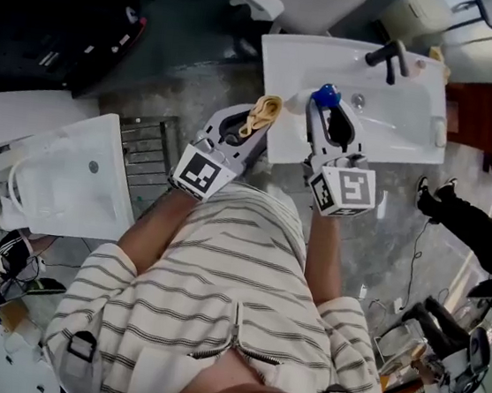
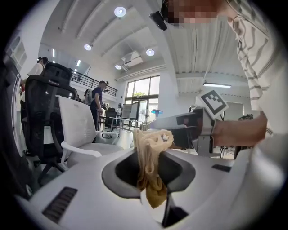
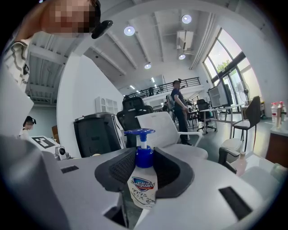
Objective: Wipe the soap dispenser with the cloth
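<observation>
The soap dispenser [image 3: 143, 182] is a white bottle with a blue pump top [image 1: 326, 94]; my right gripper [image 3: 143, 168] is shut on its neck and holds it upright in the air, above the front edge of the white sink [image 1: 289, 63]. A tan cloth [image 2: 151, 166] hangs crumpled between the jaws of my left gripper [image 2: 150, 159], which is shut on it. In the head view the cloth [image 1: 262, 114] sits just left of the dispenser, a short gap apart. From the left gripper view, the right gripper [image 2: 198, 128] shows close ahead to the right.
The sink carries a black faucet [image 1: 390, 59] at its far side. A white chair [image 2: 81, 134] and a black office chair [image 2: 42, 121] stand to the left. A second white basin [image 1: 61, 177] lies at the left on the floor. People stand in the background.
</observation>
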A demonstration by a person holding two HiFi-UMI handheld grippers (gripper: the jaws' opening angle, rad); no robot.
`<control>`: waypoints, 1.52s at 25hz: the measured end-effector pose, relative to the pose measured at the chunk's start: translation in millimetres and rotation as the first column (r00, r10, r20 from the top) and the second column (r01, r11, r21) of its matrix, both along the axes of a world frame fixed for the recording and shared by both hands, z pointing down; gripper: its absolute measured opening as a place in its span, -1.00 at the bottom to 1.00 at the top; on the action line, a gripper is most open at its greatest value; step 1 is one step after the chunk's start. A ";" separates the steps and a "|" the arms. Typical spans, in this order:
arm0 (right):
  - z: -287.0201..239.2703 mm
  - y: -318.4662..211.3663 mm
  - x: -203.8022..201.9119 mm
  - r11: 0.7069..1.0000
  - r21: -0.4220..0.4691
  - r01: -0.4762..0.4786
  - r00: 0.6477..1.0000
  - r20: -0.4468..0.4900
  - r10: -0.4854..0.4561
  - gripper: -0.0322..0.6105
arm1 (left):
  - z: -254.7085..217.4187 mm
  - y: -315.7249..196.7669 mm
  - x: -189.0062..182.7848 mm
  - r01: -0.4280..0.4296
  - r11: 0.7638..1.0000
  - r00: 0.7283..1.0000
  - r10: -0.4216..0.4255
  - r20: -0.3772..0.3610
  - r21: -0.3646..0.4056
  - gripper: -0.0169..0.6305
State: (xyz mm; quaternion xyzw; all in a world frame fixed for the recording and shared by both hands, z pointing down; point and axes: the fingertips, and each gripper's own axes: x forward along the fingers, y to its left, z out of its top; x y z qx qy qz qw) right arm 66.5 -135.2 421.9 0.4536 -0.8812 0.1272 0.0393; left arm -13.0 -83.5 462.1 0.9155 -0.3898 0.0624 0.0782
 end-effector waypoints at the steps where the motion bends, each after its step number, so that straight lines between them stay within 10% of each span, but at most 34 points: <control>1: 3.8 -2.0 -0.9 1.000 0.001 -0.001 1.000 -0.001 0.001 -0.51 | 0.5 -2.8 -2.2 0.011 1.000 1.000 -0.011 0.000 0.002 -0.68; 15: 76.8 -38.4 -14.9 1.000 -0.016 -0.009 0.998 -0.063 0.008 -0.51 | 22.5 -38.7 -27.7 0.146 0.988 0.989 -0.146 -0.005 -0.040 -0.68; 38: 190.3 -32.1 -37.3 0.998 -0.053 0.038 0.974 -0.221 -0.049 -0.50 | 53.1 -34.8 -29.0 0.130 0.985 0.991 -0.134 -0.030 -0.111 -0.68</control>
